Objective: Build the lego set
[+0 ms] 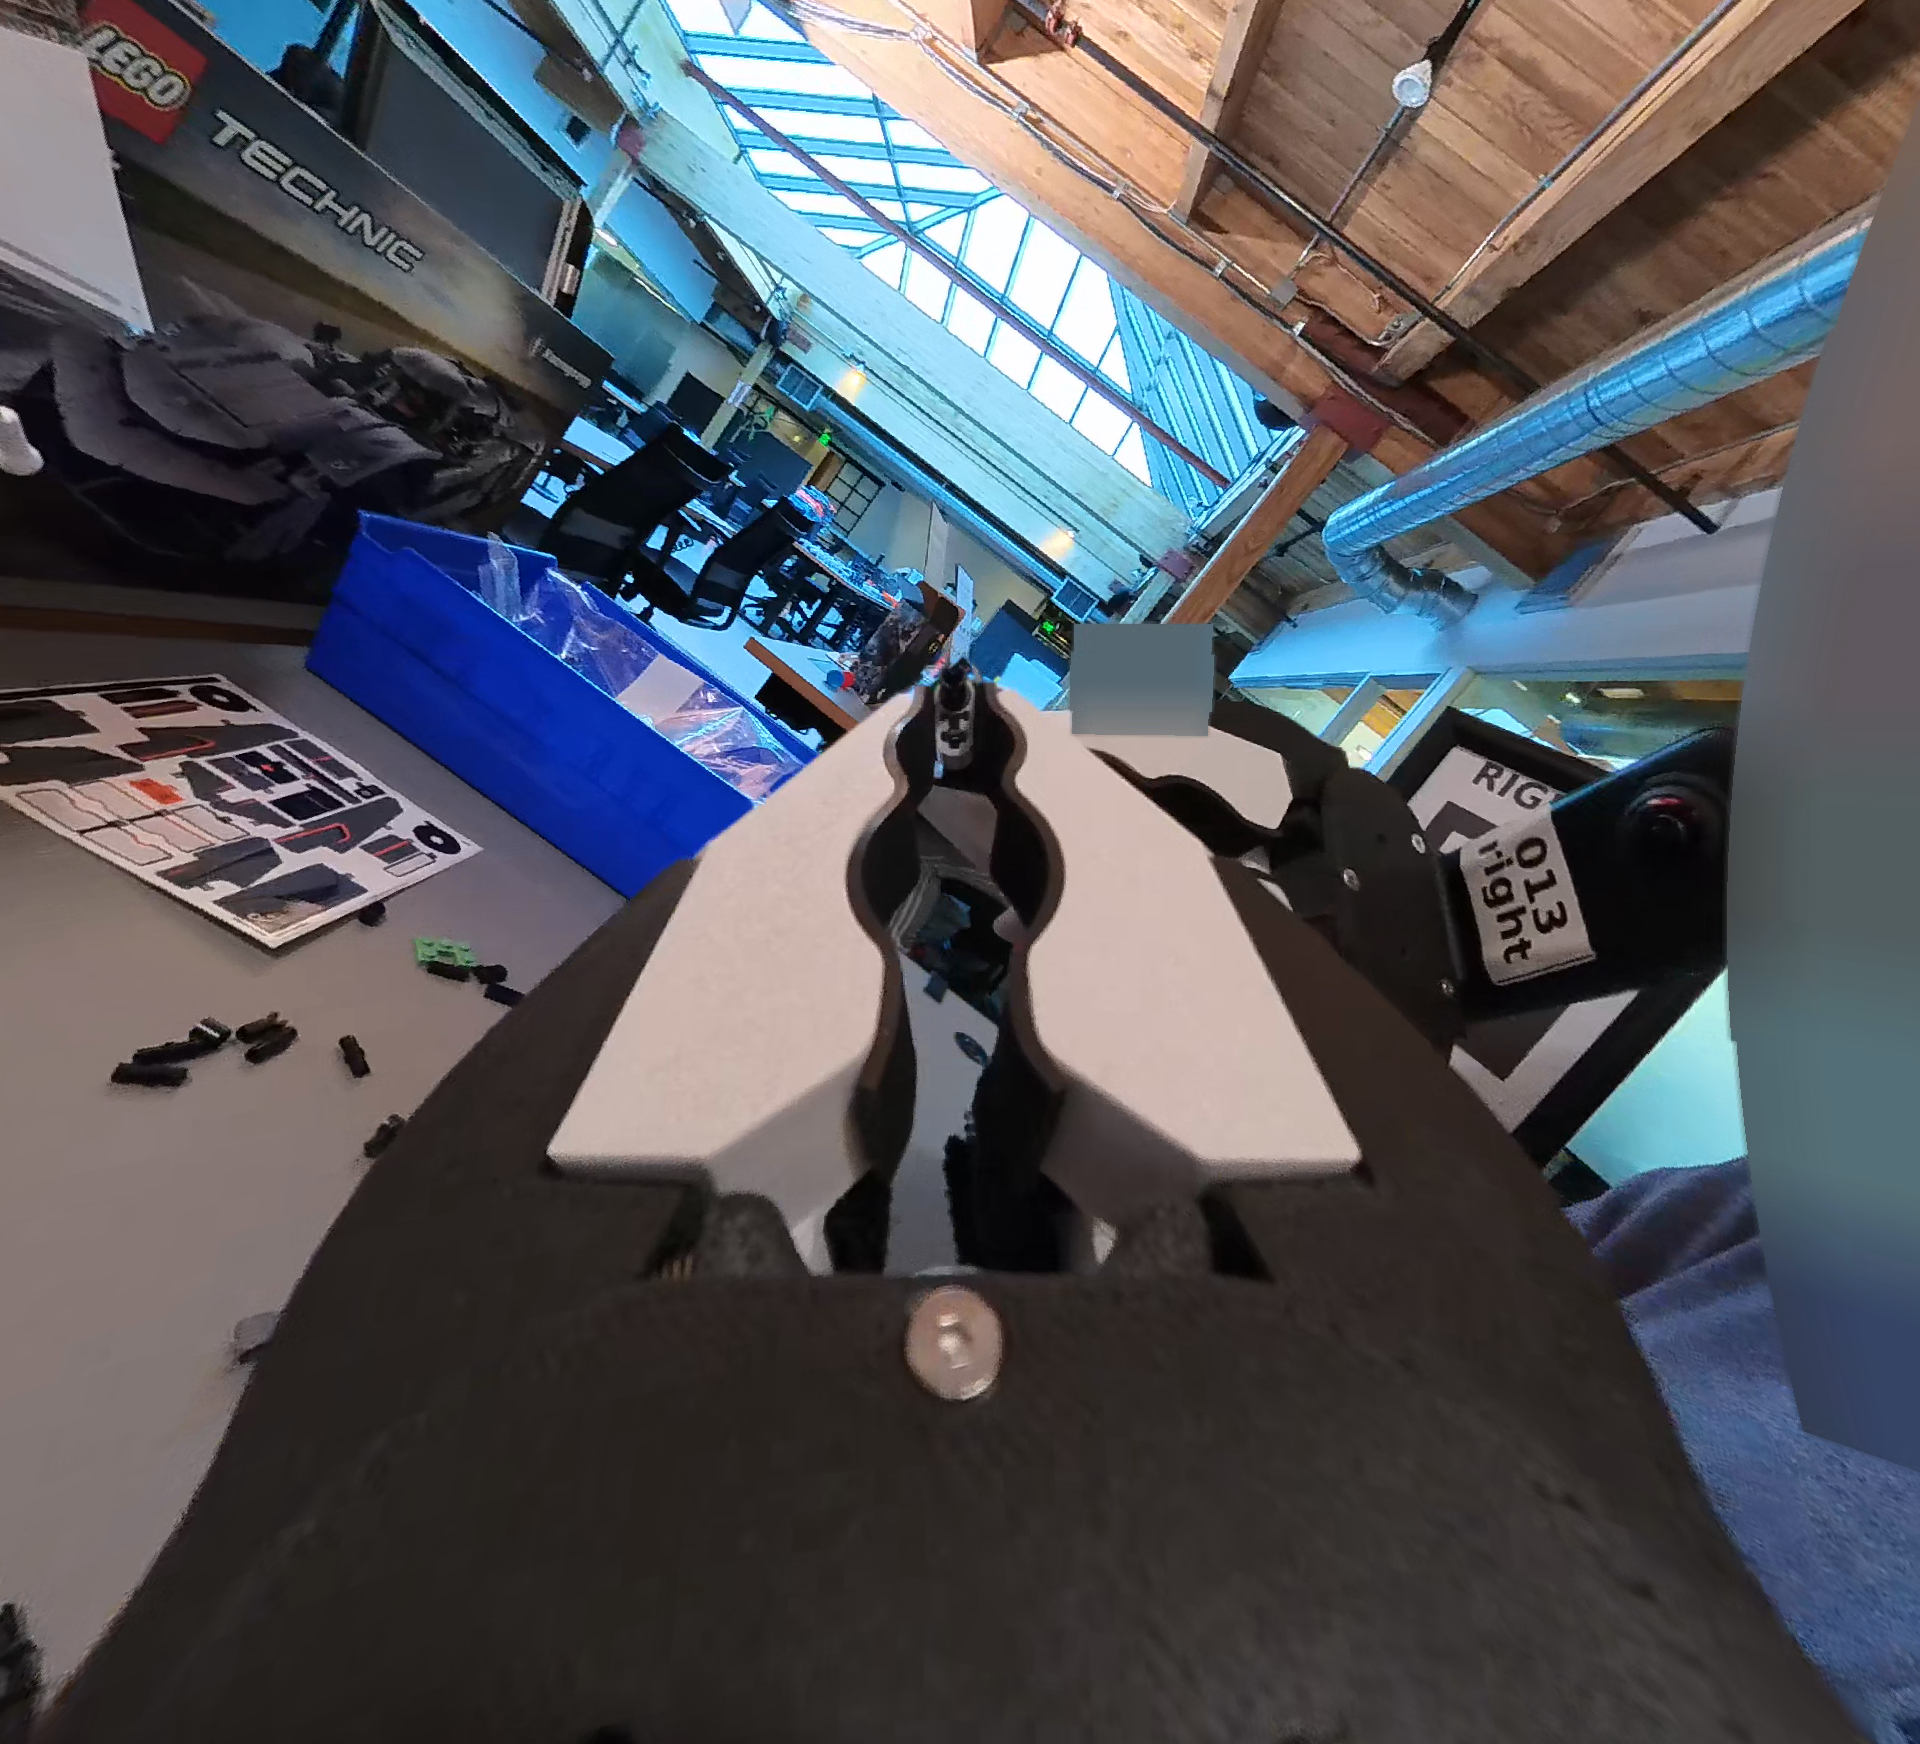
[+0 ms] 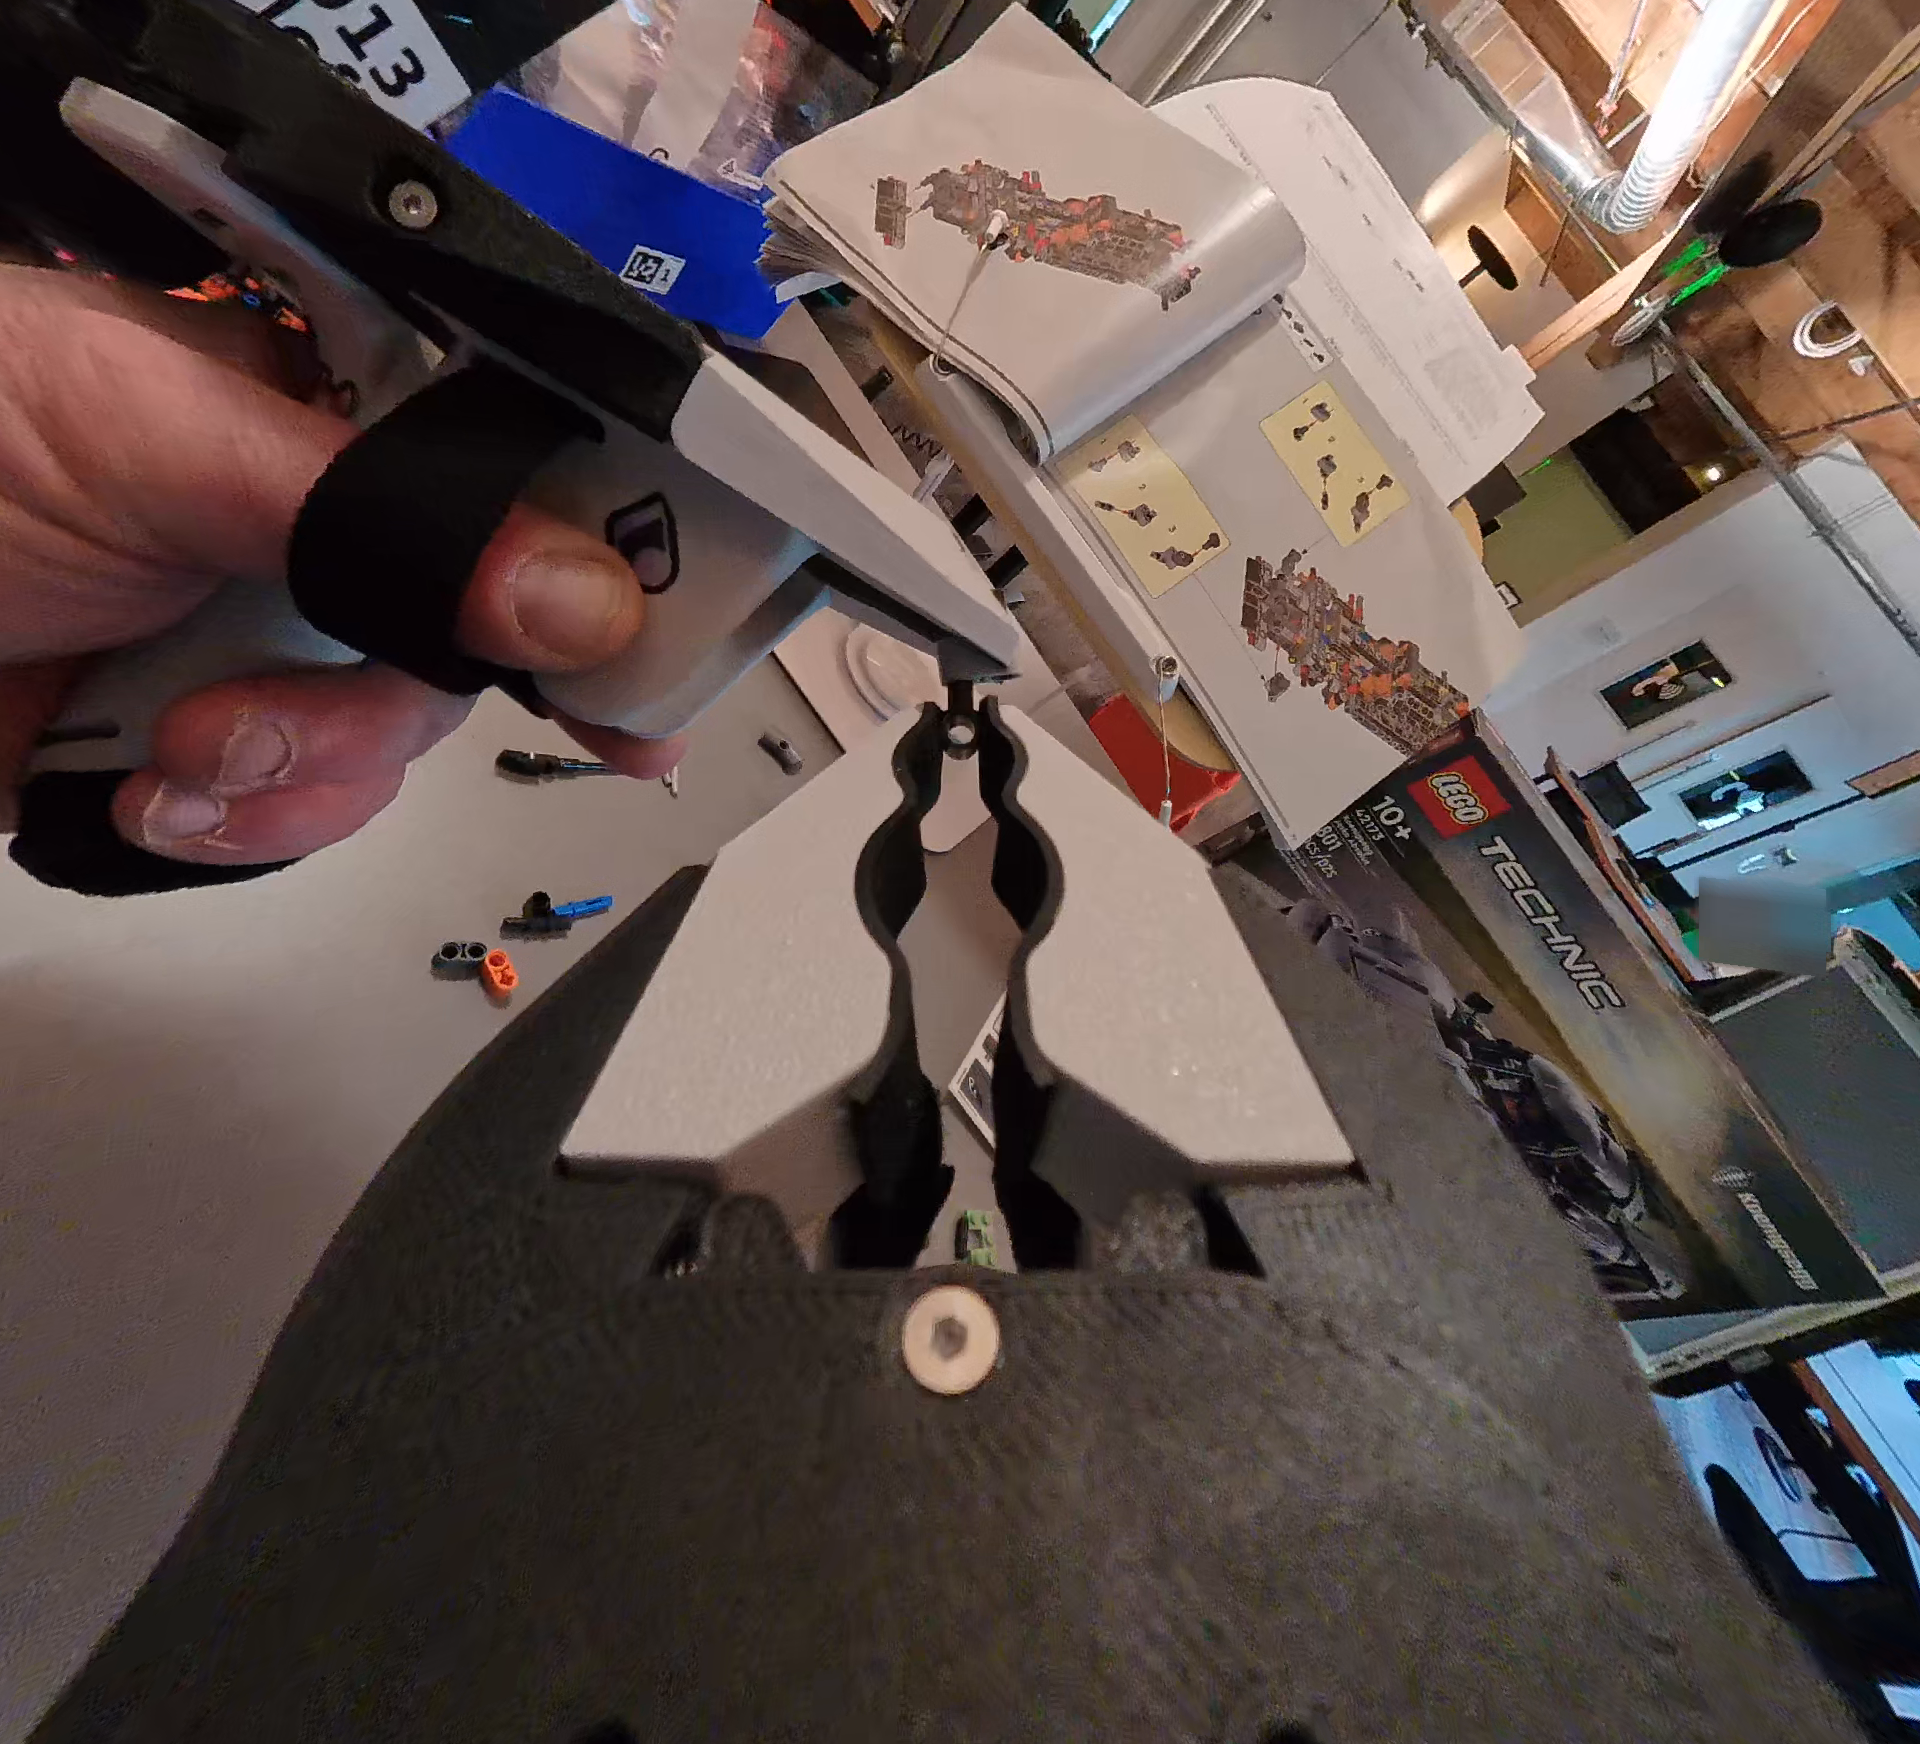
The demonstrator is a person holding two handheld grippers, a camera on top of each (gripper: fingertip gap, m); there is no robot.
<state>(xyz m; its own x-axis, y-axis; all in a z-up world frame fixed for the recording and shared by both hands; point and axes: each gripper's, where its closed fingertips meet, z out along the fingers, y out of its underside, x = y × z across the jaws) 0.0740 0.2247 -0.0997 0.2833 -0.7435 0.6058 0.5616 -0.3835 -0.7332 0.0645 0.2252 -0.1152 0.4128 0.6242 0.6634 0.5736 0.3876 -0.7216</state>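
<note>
Left to right in the left wrist view: sticker sheet and loose pins on the table, blue bin. Left gripper is clenched on a small black part, raised above the table. Right gripper is clenched on a black connector, touching the left gripper's tip. Manual and box stand behind.

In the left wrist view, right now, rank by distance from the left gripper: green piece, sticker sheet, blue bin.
From the left gripper, all to its left on the table:
1. green piece, nearest, lower left.
2. sticker sheet, just beyond it.
3. blue bin, farthest back, holding clear bags.
</note>
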